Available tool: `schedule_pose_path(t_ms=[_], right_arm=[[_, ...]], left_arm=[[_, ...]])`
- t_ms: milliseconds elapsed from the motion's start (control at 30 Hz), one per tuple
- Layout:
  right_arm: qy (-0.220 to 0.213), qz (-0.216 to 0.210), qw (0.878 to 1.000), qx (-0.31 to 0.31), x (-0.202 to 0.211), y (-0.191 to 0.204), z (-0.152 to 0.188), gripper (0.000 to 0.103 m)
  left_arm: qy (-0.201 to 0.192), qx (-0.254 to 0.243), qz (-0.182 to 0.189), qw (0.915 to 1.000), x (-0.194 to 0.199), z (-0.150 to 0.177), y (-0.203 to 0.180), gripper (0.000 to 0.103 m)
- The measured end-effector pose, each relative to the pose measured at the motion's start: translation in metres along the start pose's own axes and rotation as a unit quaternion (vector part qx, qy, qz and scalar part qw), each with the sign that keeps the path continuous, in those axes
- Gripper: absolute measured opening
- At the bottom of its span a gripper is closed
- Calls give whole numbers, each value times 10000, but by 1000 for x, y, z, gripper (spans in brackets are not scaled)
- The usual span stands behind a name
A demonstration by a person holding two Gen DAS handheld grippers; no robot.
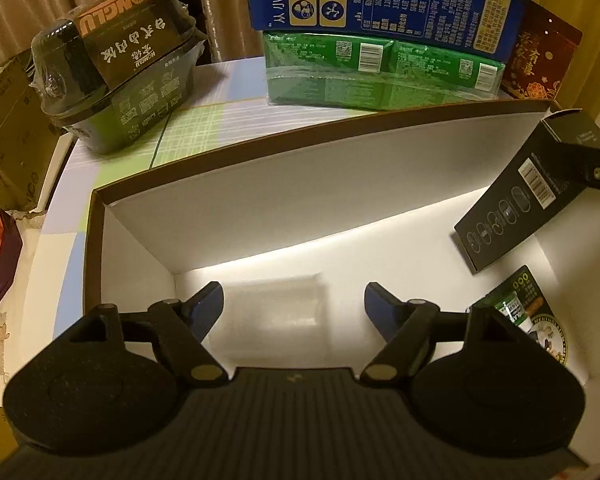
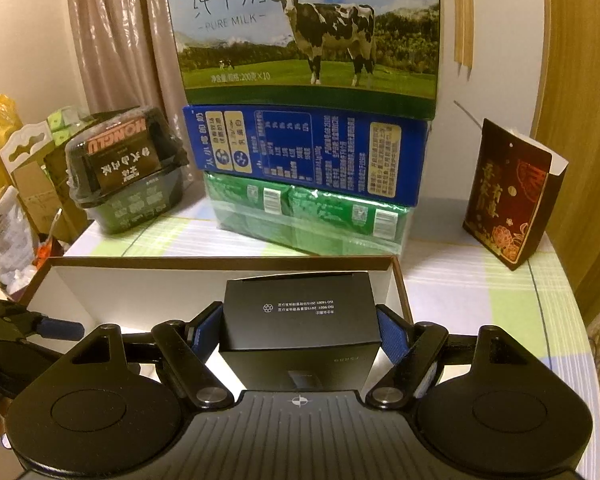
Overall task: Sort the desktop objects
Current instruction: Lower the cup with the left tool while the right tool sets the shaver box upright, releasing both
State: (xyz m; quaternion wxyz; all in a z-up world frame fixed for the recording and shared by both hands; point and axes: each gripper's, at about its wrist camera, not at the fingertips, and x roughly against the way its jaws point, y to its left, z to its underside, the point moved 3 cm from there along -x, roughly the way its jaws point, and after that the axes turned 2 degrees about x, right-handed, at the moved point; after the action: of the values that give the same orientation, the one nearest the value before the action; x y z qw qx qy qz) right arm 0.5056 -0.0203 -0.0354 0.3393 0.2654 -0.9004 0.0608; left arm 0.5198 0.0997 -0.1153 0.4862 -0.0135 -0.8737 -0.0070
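A brown-rimmed carton (image 1: 300,184) with a white inside lies on the table, and both grippers are over it. My left gripper (image 1: 294,300) is open above its floor, where a clear plastic case (image 1: 276,308) lies between the fingers with a gap on the right side. A green-labelled blister pack (image 1: 528,308) rests in the carton's right corner. My right gripper (image 2: 300,310) is shut on a black box (image 2: 300,332), blue pads pressing both its sides, above the carton's (image 2: 220,262) right end. That black box (image 1: 520,200) also shows tilted in the left wrist view.
Behind the carton stands a stack of milk cases: green (image 2: 308,216), blue (image 2: 308,152), and a cow-print one (image 2: 308,32). A black wrapped bowl meal (image 2: 128,172) sits far left, and a dark red packet (image 2: 508,196) far right. Checked cloth (image 2: 480,280) covers the table; bags crowd its left edge.
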Motion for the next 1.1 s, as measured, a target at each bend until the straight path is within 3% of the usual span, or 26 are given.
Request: schedule_pose_path(t_ms=[233, 333, 633, 1100], right_arm=[[-80, 107, 9999, 4, -7, -3, 1, 78], [-148, 43, 9999, -21, -2, -5, -2, 84], [-164, -136, 9997, 136, 24, -6, 1, 95], [93, -406, 9990, 168, 68, 3, 24, 101]], left_arm=[[-39, -9, 25, 10000, 2, -2, 0, 76], [-54, 6, 81, 10000, 4, -1, 1, 77], [-229, -26, 187, 9996, 27, 0, -2, 83], [-351, 1, 312, 9989, 76, 21, -9, 87]])
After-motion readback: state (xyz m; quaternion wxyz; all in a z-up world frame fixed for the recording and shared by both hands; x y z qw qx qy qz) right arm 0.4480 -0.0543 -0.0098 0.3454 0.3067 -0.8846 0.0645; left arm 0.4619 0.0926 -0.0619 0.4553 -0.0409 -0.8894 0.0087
